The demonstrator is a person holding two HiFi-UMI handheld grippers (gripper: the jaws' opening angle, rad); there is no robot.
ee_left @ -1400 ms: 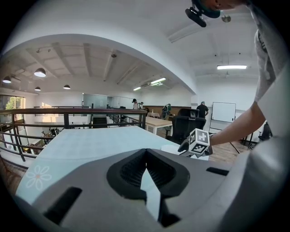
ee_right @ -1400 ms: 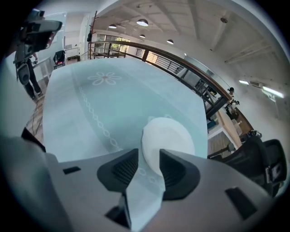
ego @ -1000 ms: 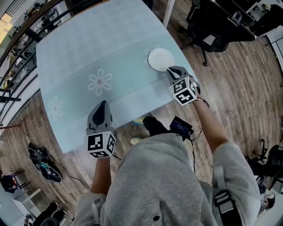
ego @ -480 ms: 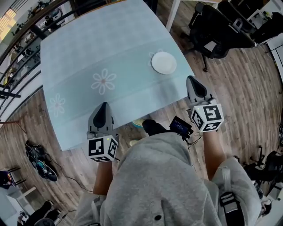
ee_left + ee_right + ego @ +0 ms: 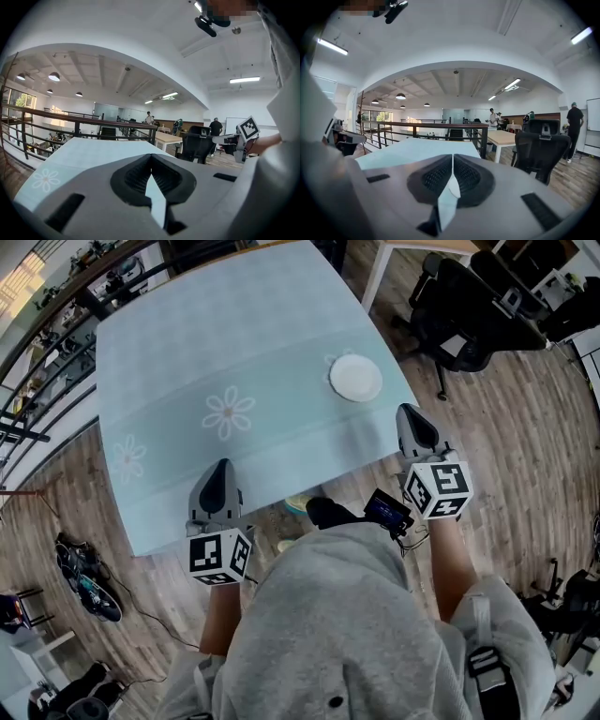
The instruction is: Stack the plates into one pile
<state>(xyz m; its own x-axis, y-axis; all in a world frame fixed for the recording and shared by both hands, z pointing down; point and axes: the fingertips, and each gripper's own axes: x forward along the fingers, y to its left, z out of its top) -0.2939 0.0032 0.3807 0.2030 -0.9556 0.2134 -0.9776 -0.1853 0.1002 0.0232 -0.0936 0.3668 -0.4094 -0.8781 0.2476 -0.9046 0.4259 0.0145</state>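
Probably an open-plan office: swivel chairs, desks, whiteboard.

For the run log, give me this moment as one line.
left gripper: shut, empty | right gripper: shut, empty | plate: on table, not held

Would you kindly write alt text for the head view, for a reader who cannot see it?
From above, a person in grey holds the left gripper and right gripper, jaws together, at the near edge of a pale blue flowered table; a white plate sits untouched near its right edge.
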